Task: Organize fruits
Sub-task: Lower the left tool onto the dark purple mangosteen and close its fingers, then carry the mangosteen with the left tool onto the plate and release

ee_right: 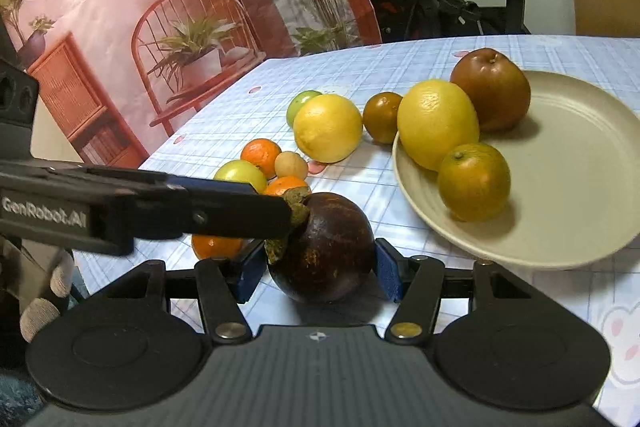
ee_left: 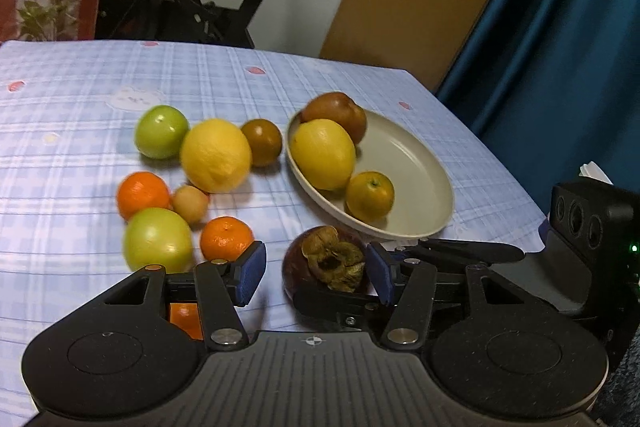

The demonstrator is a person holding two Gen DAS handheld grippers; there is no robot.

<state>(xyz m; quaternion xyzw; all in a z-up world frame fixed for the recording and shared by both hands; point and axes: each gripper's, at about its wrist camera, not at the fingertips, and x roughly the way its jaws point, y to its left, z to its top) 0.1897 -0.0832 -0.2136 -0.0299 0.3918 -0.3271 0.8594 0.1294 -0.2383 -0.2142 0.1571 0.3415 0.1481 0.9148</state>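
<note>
A dark purple mangosteen (ee_right: 324, 251) sits between the blue pads of my right gripper (ee_right: 320, 273), which is shut on it. In the left wrist view the same mangosteen (ee_left: 324, 263) lies between the jaws of my left gripper (ee_left: 316, 275); a gap shows at the left pad, so that gripper is open. One black finger (ee_right: 224, 213) of the left gripper reaches the fruit's dry calyx from the left. A beige plate (ee_right: 568, 163) just beyond holds a lemon (ee_right: 438, 123), a red-brown apple (ee_right: 494, 89) and a small yellow-orange citrus (ee_right: 474, 181).
Left of the plate (ee_left: 404, 163), loose fruit lies on the blue checked tablecloth: two green apples (ee_left: 160, 131), a lemon (ee_left: 216, 155), a brownish round fruit (ee_left: 262, 141), several oranges (ee_left: 142, 193) and a small tan fruit (ee_left: 191, 203). An exercise bike (ee_left: 224, 7) stands behind the table. A gloved hand (ee_right: 40, 307) shows low left.
</note>
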